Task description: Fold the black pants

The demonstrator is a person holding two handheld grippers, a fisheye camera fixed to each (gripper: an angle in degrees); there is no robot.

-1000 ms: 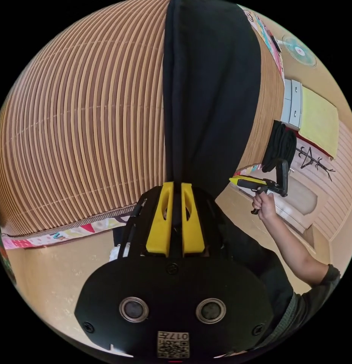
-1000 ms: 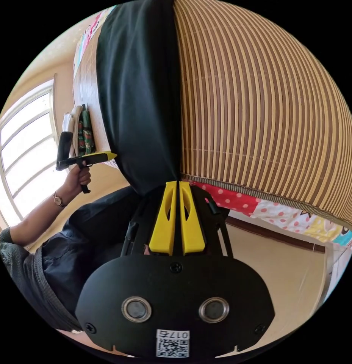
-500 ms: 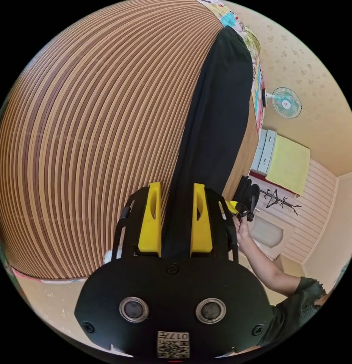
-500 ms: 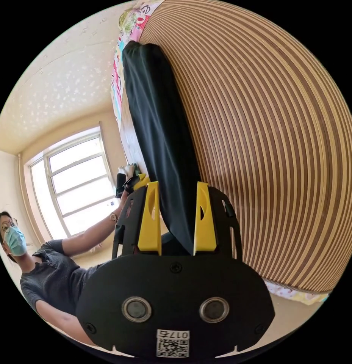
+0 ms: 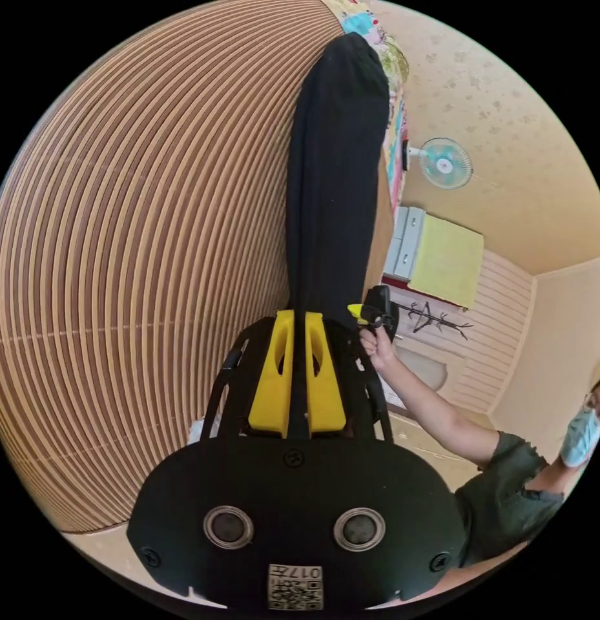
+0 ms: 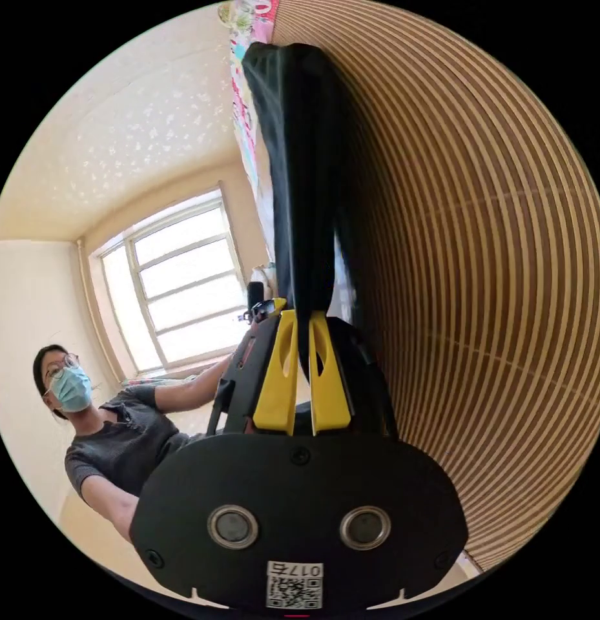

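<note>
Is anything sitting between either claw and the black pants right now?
Nothing visible. The left claw has its jaws closed on the near end of the black pants, and the right claw is closed on the same end; the cloth runs straight away from both over the striped mat.

right gripper (image 6: 302,320) jaws seemingly pinching black pants (image 6: 306,181)

Half a second ago both pairs of yellow jaws stood apart around the long black cloth pants (image 5: 335,194); now the left gripper (image 5: 298,323) and right gripper (image 6: 301,321) pinch them closed again.
</note>
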